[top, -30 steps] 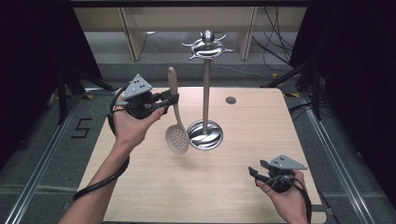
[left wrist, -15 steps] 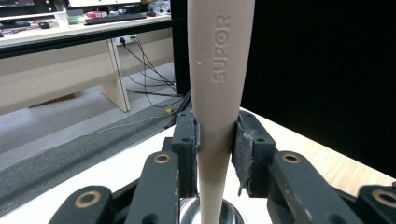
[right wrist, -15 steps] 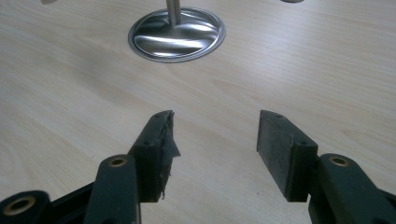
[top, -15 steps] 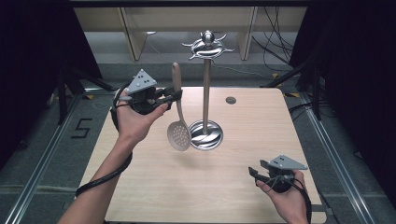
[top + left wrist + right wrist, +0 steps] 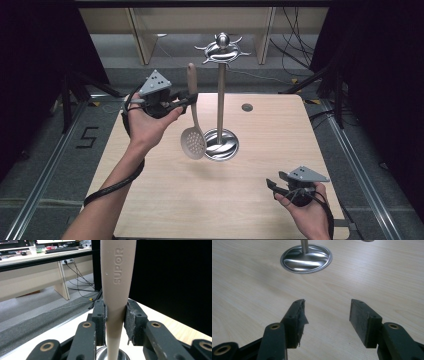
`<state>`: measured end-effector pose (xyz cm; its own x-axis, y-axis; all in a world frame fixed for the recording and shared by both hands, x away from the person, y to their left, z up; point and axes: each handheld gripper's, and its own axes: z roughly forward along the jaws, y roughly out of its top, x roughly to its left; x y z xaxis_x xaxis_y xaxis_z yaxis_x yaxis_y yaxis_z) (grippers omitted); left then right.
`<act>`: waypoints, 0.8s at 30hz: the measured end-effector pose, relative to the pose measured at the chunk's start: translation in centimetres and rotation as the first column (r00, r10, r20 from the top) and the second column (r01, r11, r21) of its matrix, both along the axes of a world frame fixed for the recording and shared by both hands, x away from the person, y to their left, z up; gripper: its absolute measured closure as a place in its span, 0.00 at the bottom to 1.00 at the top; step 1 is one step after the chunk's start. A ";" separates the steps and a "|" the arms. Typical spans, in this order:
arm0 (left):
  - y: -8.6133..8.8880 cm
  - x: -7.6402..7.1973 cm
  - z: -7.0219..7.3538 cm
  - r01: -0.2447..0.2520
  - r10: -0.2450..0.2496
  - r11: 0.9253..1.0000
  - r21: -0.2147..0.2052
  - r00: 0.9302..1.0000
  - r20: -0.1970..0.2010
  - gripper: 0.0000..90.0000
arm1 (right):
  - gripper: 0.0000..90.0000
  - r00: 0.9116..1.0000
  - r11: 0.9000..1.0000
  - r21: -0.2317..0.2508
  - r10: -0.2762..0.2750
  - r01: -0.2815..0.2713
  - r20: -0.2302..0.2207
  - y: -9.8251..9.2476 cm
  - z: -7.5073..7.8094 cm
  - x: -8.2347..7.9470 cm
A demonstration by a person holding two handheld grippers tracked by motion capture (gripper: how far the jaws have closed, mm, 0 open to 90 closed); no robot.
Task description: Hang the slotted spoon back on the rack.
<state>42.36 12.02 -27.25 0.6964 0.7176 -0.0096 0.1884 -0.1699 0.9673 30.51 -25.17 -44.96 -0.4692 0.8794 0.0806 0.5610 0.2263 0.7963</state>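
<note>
Two grippers: left gripper [image 5: 187, 98] fingers clench a skimmer [image 5: 193, 142] handle; right gripper [image 5: 273, 184] fingers spread, released.

The right gripper [image 5: 327, 320] is seen low over the pale wooden table [image 5: 249, 290] with its two black jaws spread wide apart on nothing, and the stand's round shiny metal base [image 5: 306, 258] is seen farther ahead.

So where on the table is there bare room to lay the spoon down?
Bare wood lies between the round steel stand base and the right claw, and along the light wooden table's near-left part. It is crowded around the base, where the beige slotted spoon hangs in the left claw.
</note>
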 end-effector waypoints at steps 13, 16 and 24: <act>-0.8 0.3 0.5 0.000 0.000 1.000 0.020 1.000 0.004 0.79 | 0.52 0.999 0.999 -0.034 0.021 -0.019 0.035 -0.3 0.0 0.2; -0.9 0.3 0.6 -0.001 0.001 1.000 0.024 1.000 0.005 0.79 | 0.52 1.000 1.000 -0.003 0.003 -0.003 0.000 0.0 0.0 0.0; -1.2 0.8 0.7 -0.005 0.005 1.000 0.028 1.000 -0.004 0.79 | 0.52 0.999 0.999 -0.034 0.020 -0.019 0.036 -0.3 0.0 0.2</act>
